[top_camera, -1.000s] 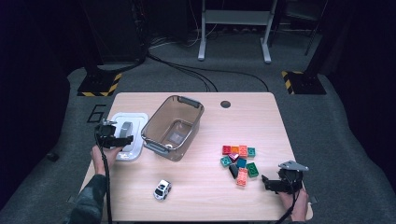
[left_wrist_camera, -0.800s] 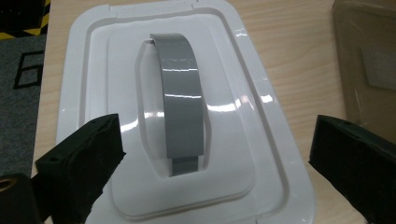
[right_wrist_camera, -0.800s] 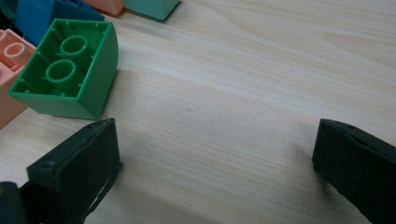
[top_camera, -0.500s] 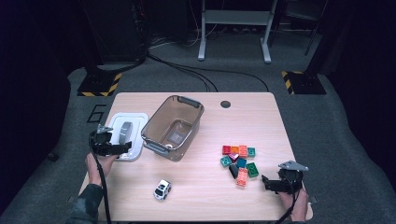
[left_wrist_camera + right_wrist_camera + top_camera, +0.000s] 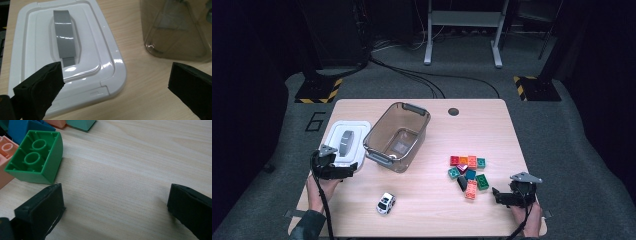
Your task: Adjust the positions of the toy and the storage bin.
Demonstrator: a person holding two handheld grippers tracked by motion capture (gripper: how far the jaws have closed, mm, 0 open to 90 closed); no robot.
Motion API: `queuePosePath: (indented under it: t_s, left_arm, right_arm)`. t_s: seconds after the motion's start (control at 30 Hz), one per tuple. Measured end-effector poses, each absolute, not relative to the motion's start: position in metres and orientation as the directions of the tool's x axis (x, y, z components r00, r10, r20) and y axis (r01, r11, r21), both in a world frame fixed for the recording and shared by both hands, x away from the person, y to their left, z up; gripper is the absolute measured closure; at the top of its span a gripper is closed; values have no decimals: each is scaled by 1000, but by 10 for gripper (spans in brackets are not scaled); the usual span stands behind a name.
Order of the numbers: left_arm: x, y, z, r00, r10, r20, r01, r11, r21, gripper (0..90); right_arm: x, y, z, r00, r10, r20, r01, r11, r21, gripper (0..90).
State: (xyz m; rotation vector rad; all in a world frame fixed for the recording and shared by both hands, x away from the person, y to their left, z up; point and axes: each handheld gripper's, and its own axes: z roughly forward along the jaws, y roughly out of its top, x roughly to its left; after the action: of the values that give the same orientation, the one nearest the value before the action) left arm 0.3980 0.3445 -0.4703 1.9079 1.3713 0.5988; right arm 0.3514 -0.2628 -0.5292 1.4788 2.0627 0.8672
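Observation:
A white lid point(image 5: 346, 142) with a grey handle lies flat on the table's left side, beside a clear smoky bin point(image 5: 377, 135). My left gripper point(image 5: 351, 171) hovers at the lid's near edge. Its jaws have just been opening and now stand wide, with nothing pressed between them. The left gripper view looks along them at the lid point(image 5: 62, 50) and the bin's wall point(image 5: 175, 32). My right gripper point(image 5: 497, 195) rests open near the front right, just right of a pile of bricks point(image 5: 468, 172). A green brick point(image 5: 37, 157) lies upside down beyond its left jaw, untouched.
A small white toy car point(image 5: 385, 203) stands near the front edge of the wooden table point(image 5: 437, 220), between the two hands. A round cable hole point(image 5: 453, 111) sits at the back. Dark floor with cables surrounds the table.
My left gripper has drawn back from over the lid toward the near edge of the table. The right gripper, the bricks and the car have not moved.

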Motion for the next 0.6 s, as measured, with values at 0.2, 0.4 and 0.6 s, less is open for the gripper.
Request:
queuePosePath:
  t_s: [0.2, 0.4, 0.6]
  left_arm:
    - [393, 340, -474, 345, 938, -29, 620, -204, 758, 0]
    - [388, 332, -472, 365, 931, -21, 611, -223, 759, 0]
    - [381, 322, -471, 384, 923, -18, 602, -235, 763, 0]
  right_arm:
    - [351, -263, -529, -320, 947, -3, 661, 226, 716, 0]
    - [351, -263, -529, -319, 948, -3, 661, 225, 716, 0]
    - [351, -263, -529, -318, 948, -3, 661, 224, 716, 0]
